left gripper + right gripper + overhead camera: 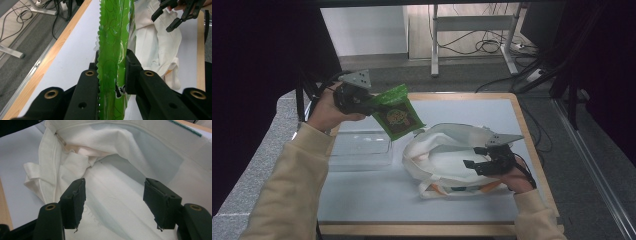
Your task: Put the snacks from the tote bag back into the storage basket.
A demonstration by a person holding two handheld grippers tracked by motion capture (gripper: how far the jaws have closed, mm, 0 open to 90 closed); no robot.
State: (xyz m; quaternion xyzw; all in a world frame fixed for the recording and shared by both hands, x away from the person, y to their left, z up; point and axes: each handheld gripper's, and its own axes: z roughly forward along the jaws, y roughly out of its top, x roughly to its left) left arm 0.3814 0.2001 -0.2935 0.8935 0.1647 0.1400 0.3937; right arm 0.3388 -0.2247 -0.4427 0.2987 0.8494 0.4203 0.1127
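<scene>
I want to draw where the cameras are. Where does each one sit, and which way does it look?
High view: above the person's side, looking forward and down on the table; forearms, left gripper, right gripper.
Left gripper view: on the left gripper, looking along jaws clamped on the green snack packet.
Right gripper view: on the right gripper, looking into the white tote bag past open jaws.
Shared: all three show the bag.
</scene>
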